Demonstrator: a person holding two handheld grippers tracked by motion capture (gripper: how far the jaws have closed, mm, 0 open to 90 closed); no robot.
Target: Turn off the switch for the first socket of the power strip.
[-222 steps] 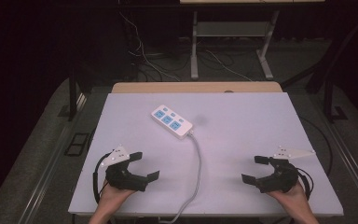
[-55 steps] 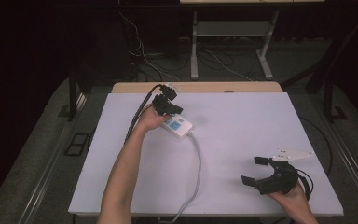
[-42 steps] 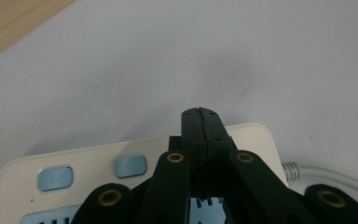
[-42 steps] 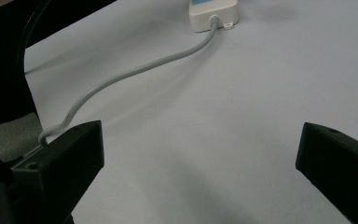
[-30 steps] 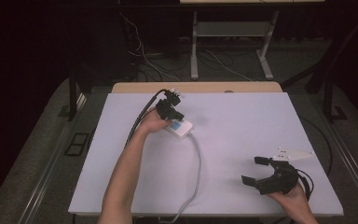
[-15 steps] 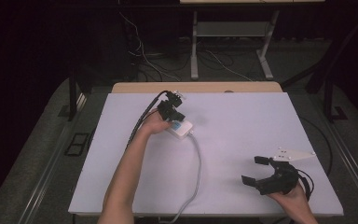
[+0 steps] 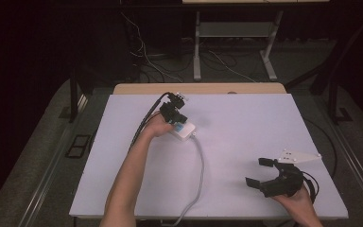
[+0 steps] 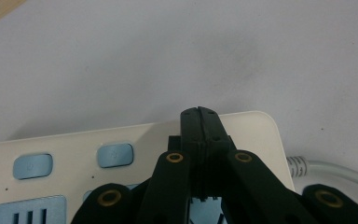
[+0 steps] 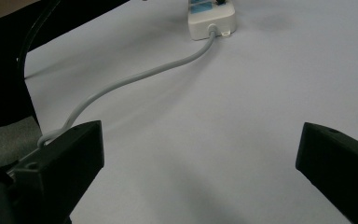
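My left claw [image 8: 199,122], jaws pressed together, has moved from the near counter [image 7: 246,118] onto the power strip [image 8: 135,140] at mid-counter, probably pressing a switch. Right claw [image 7: 263,172] rests spread.

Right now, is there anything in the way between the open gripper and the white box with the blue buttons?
Nothing visible is. Between the right gripper, jaws wide apart, and the power strip lies only bare table; the strip's grey cable curves off to one side. The left gripper, jaws closed, is already over the strip.
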